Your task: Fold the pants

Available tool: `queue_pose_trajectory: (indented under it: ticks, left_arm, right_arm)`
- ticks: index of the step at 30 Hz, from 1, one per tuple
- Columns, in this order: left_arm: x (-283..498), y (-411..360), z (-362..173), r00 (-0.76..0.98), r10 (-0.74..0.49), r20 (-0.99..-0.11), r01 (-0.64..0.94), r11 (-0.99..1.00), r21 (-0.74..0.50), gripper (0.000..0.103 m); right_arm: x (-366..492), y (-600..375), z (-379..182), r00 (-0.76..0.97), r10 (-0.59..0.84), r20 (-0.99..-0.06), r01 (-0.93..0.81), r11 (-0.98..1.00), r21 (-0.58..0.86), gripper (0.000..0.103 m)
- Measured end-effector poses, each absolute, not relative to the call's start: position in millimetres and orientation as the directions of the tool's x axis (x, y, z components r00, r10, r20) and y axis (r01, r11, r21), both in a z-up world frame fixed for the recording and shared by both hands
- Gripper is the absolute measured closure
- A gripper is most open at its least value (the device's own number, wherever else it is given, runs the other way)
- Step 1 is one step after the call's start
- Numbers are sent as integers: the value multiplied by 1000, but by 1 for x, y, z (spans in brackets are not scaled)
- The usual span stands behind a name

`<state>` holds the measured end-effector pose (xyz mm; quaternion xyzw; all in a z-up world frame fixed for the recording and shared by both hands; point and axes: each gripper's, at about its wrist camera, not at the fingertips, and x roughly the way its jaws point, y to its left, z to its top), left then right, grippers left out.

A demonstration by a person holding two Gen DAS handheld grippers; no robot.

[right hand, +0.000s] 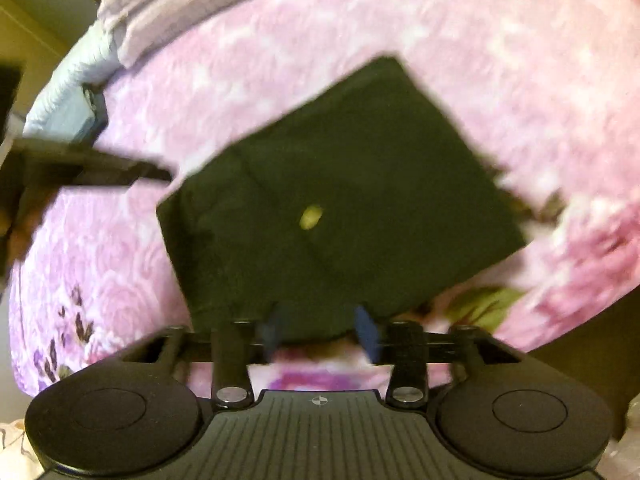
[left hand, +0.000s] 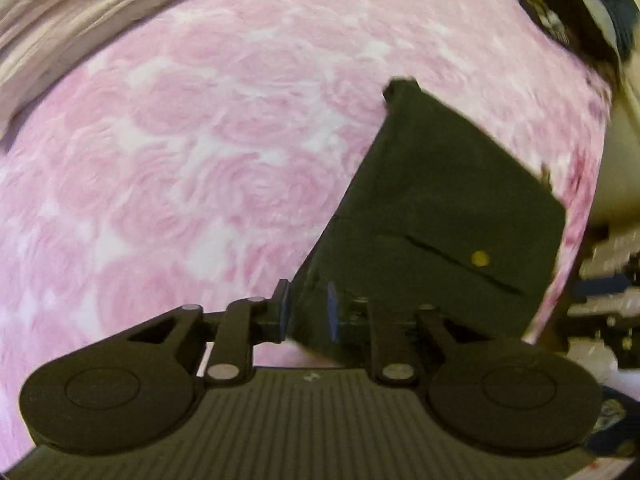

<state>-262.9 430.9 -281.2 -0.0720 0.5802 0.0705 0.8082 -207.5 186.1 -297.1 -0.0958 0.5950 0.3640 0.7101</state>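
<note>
The dark pants [left hand: 440, 220] lie folded into a thick square with a small yellow dot, on the pink rose-print blanket [left hand: 180, 160]. My left gripper [left hand: 308, 310] is at their near left corner, and the cloth fills the narrow gap between its blue pads. In the right wrist view the pants [right hand: 340, 200] fill the middle. My right gripper [right hand: 319, 330] stands wide open, and the near edge of the pants sits between its blurred fingertips. The left gripper [right hand: 100, 168] reaches in from the left to the pants' left corner.
Striped grey-lilac bedding [left hand: 60, 20] is bunched at the far left of the bed [right hand: 180, 12]. A dark heap [left hand: 576, 16] sits at the far right corner. Clutter [left hand: 608, 300] stands beyond the bed's right edge. A pale blue item [right hand: 68, 96] lies at the left edge.
</note>
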Motion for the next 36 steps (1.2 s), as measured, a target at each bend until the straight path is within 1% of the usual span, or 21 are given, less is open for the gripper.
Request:
queue_pose_trajectory:
  ticks: [1,2,4,6,9,12,16,19,21,23,31,32,33,35,36]
  left_arm:
    - [-269,428,-269,322,43,-946,-218,975,-30,77]
    - [-275,425,-256,329,56,-943,-247,969,-28,68]
    - [-287,419,-234,347,53,-936,-300,952,-57,65]
    - [-294,413,-222,345,47,-937,-345,935,-80,59]
    - [-307,402,-208,340,63,-938,-416,905,-90,55]
    - [-312,389,-207,313,100,-945,-519,851,-82,54]
    - [-317,366,-208,265,156,-952,-662,747,-61,54]
    - [-315,345,-207,232,182,-956,-753,655,-58,54]
    - [-311,331,-203,220,215,-951,-794,606,-47,51]
    - [-306,321,-199,211,243,-947,-830,557,-42,51]
    - [-293,301,-185,203,329,-922,-886,463,-30,46]
    - [-294,301,-185,205,335,-920,-889,457,-32,43]
    - [-296,302,-186,206,346,-915,-893,448,-31,37]
    - [-306,305,-194,211,370,-905,-904,425,-37,31]
    - [-312,308,-200,221,369,-903,-908,416,-52,30]
  right_arm:
    - [-202,183,-289,36,410,-911,-636,713,295,51]
    - [-196,181,-280,44,422,-906,-646,703,296,48]
    - [-186,180,-266,41,444,-895,-670,677,305,45]
    - [-181,180,-257,12,456,-890,-710,631,314,42]
    - [-182,180,-250,-48,449,-892,-782,539,313,39]
    - [-177,183,-258,-111,431,-896,-822,467,326,39]
    - [-162,188,-267,-197,399,-896,-890,310,333,39]
    - [-143,190,-266,-225,383,-896,-927,199,317,39]
    - [-130,185,-263,-251,386,-888,-938,131,322,39]
    - [-118,183,-263,-246,380,-892,-948,95,302,39]
    - [-80,184,-259,-268,372,-889,-955,17,295,39]
    - [-76,185,-259,-269,371,-889,-955,15,295,39]
    - [-72,186,-259,-270,372,-888,-955,14,296,39]
    - [-61,187,-264,-268,379,-886,-954,23,299,39]
    - [-55,188,-267,-265,382,-885,-953,34,300,39]
